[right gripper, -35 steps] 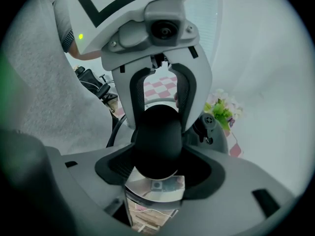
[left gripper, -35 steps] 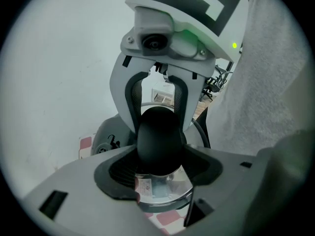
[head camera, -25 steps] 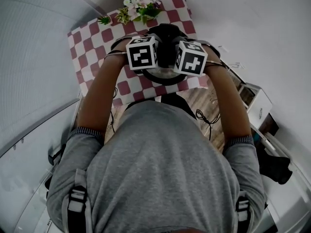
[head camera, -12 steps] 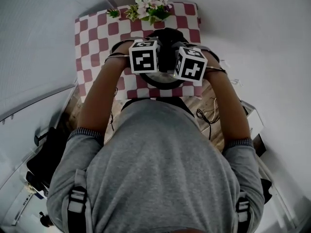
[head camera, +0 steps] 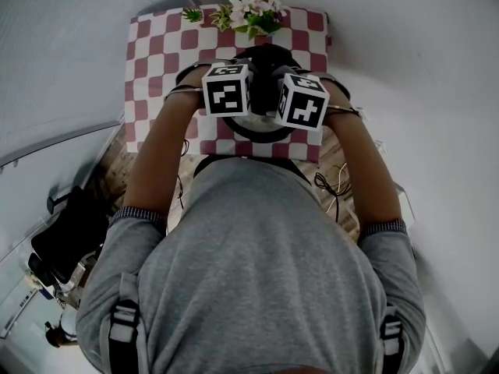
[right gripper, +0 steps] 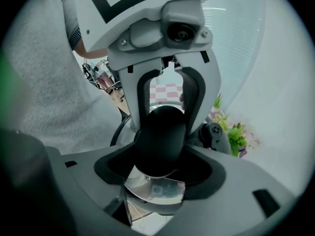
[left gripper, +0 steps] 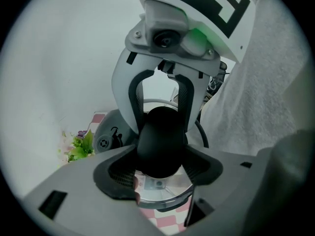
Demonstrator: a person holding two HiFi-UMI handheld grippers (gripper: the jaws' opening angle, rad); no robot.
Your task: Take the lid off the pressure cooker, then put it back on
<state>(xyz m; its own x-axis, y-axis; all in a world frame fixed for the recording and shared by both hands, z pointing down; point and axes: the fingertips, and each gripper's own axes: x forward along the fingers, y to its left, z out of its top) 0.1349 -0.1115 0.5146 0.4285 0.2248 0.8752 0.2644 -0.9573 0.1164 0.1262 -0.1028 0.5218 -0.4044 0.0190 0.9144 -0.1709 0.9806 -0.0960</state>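
Lid (left gripper: 160,193) knob (left gripper: 161,139) sits clamped by left gripper (left gripper: 161,168) and right gripper (right gripper: 160,167).

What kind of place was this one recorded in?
Probably a staged indoor recording room rather than a real kitchen: one small table under a red-and-white checked tablecloth, a bunch of flowers at its far edge, and loose cables lying on the wood floor.

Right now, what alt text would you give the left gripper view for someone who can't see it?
The left claw is closed on the cooker lid's black knob, with the right claw gripping the same knob from the far side. Below lie the shiny lid and checked cloth; flowers stand at left.
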